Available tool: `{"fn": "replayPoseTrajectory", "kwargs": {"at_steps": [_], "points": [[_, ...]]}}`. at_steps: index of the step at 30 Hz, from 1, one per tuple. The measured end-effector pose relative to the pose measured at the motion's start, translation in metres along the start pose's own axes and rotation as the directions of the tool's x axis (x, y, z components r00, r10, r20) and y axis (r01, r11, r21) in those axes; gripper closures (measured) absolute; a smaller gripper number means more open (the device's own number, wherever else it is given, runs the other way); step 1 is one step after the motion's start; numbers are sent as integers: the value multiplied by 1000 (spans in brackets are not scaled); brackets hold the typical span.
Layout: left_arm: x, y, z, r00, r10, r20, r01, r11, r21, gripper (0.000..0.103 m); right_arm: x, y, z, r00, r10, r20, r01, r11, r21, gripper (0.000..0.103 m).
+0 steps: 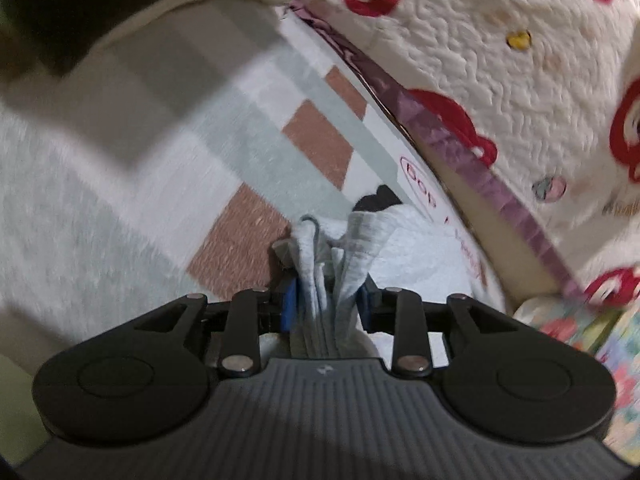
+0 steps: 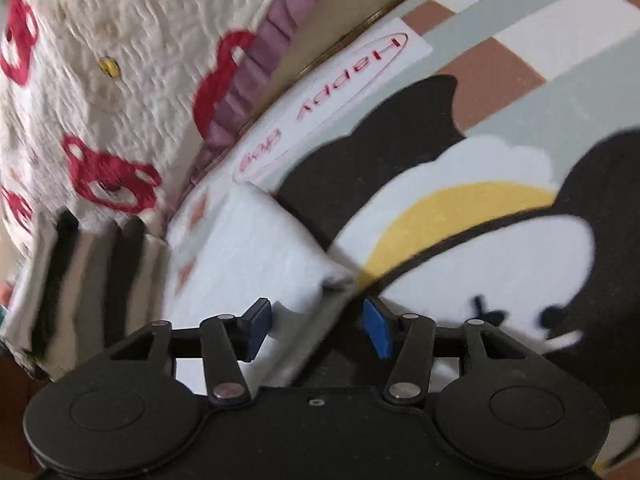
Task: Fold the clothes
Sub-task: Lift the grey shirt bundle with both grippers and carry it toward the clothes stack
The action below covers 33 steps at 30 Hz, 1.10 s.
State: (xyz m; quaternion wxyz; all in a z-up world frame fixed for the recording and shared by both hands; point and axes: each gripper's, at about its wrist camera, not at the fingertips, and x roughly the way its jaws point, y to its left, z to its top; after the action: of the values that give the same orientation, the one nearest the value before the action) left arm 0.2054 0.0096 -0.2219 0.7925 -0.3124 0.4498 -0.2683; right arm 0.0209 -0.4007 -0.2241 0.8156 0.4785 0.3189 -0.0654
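Note:
In the left wrist view my left gripper [image 1: 326,300] is shut on a bunched light grey garment [image 1: 360,236]; its folds stick up between the blue pads. Behind it lies a white cloth [image 1: 420,248]. In the right wrist view my right gripper [image 2: 318,328] stands open. A folded white cloth [image 2: 248,248] lies on the rug, its corner pointing into the gap between the blue pads [image 2: 378,332]. The pads do not press on it.
A patterned rug [image 2: 520,92] with brown, grey and white blocks and a black, white and yellow cartoon figure covers the floor. A white quilt [image 1: 500,80] with red shapes and a purple frill hangs along one side. A black-and-white striped folded cloth [image 2: 84,280] lies left of the white one.

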Motion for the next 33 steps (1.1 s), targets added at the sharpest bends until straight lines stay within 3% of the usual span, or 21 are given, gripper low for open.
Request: {"fn": "replayPoseTrajectory", "kwargs": {"at_steps": [3,5,6,7,9,11,14,16,19,22,25,27,31,33], "points": [[1,-3,-2,1000,4,5,-4,1000,8,72,11,-1,-3,998,63,27,-64,998,26,37],[1,-4,-3,1000,1,14,-2,1000,25,76,15,6,-5,996,80,41,-79,997,-23,59],[-1,-8,-4,1000,3,21,-4,999,52,80,15,12,-6,996,75,48,-71,995,-76,80],[-2,-16,-7,999,16,32,-19,995,99,80,14,19,-8,996,69,57,-62,990,-127,84],[-6,-34,-12,997,46,56,-56,978,201,82,12,36,-11,996,46,80,-25,969,-246,86],[-9,-53,-17,994,73,84,-95,949,300,82,6,58,-13,993,5,117,40,923,-382,87],[-3,-56,-22,992,95,78,-114,946,304,81,7,81,-11,982,-68,173,151,838,-525,87],[1,-57,-25,991,109,72,-125,946,299,79,12,80,-6,980,-102,173,182,817,-548,87],[6,-34,-17,998,45,38,-50,988,148,69,18,69,-1,984,-108,142,166,846,-506,83],[11,-18,-8,1000,-25,12,25,999,39,67,15,52,0,993,-50,104,88,916,-392,73],[16,-21,-8,999,-34,23,32,997,76,70,18,32,0,998,-10,66,27,965,-260,56],[16,-25,-11,999,-29,38,24,993,113,73,23,20,-1,998,1,60,12,978,-208,50],[12,-40,-15,998,-6,69,-9,974,228,80,25,12,-4,994,51,101,-31,981,-194,53],[3,-56,-21,994,5,108,-39,946,321,81,27,14,-4,992,56,113,-33,979,-200,86]]}}
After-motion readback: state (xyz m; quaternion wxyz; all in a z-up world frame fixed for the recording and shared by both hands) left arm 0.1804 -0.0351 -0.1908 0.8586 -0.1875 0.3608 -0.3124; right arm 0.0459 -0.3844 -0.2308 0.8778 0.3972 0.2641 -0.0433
